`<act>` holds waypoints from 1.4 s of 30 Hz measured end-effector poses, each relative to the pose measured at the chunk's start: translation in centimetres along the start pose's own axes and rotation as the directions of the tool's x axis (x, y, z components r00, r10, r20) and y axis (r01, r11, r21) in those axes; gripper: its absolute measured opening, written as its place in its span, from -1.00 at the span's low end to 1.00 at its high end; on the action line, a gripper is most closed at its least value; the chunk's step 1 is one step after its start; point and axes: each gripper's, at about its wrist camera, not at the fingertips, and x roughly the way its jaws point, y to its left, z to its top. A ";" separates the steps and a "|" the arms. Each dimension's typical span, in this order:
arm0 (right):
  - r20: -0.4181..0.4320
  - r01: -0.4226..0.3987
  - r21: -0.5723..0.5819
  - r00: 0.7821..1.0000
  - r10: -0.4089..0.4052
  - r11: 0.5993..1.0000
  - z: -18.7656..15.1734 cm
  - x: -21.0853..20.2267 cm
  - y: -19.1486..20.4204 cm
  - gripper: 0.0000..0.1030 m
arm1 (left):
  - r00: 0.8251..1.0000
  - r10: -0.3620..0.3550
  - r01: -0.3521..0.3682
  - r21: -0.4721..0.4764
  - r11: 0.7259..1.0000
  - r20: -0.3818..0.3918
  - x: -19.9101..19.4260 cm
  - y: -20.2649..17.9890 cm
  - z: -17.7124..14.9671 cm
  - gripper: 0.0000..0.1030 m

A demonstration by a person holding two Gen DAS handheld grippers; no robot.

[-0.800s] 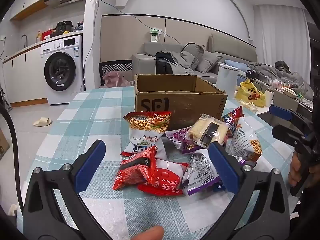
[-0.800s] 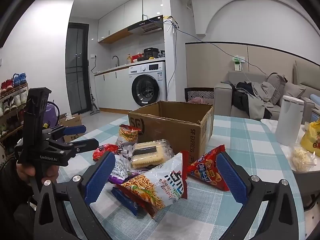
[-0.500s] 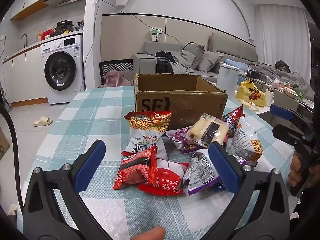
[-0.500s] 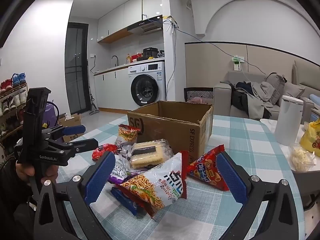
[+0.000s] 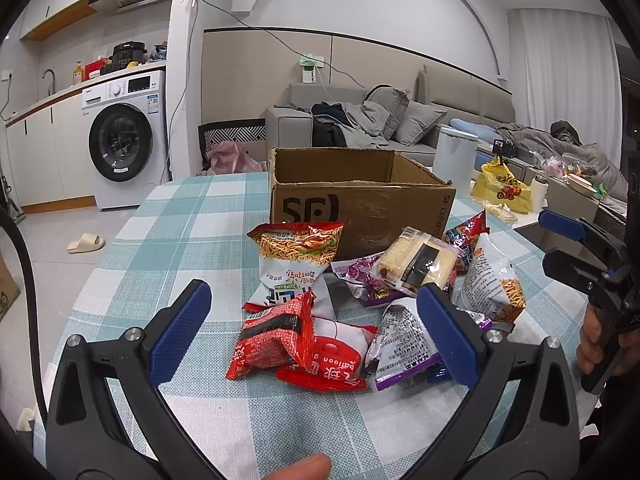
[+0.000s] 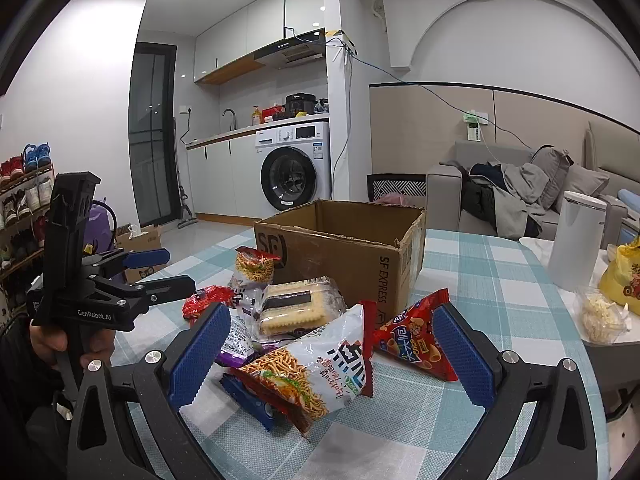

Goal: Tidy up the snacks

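Hiding part of a purple packet, probably, right tongs pad.

Washer, sofa, white bin, yellow bag in bkgd.

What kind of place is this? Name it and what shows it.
Most likely a small home apartment with kitchen and living area in one room: a washing machine under the counter, a grey sofa, and a table with a checked tablecloth.

Snacks before cardboard box
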 end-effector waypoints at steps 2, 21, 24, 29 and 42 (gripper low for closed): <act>-0.001 0.002 -0.001 1.000 -0.002 1.000 0.0 0.0 0.1 1.00 | 1.000 0.002 -0.002 -0.001 1.000 -0.001 0.0 0.0 0.0 0.99; -0.002 0.011 -0.006 1.000 -0.011 1.000 0.1 0.0 0.0 1.00 | 1.000 0.002 -0.002 -0.001 1.000 -0.003 0.3 -0.1 -0.1 0.99; -0.004 0.012 -0.005 1.000 -0.012 1.000 0.1 -0.1 0.0 1.00 | 1.000 0.002 -0.002 -0.005 1.000 -0.002 0.4 -0.1 -0.1 0.99; 0.006 0.021 -0.009 1.000 -0.021 1.000 0.0 -0.2 0.3 1.00 | 1.000 0.001 -0.001 0.002 1.000 -0.005 0.2 -0.3 0.0 0.99; 0.005 0.023 -0.010 1.000 -0.023 1.000 -0.1 -0.3 0.4 1.00 | 1.000 0.000 0.000 0.000 1.000 -0.002 0.0 -0.1 0.0 0.99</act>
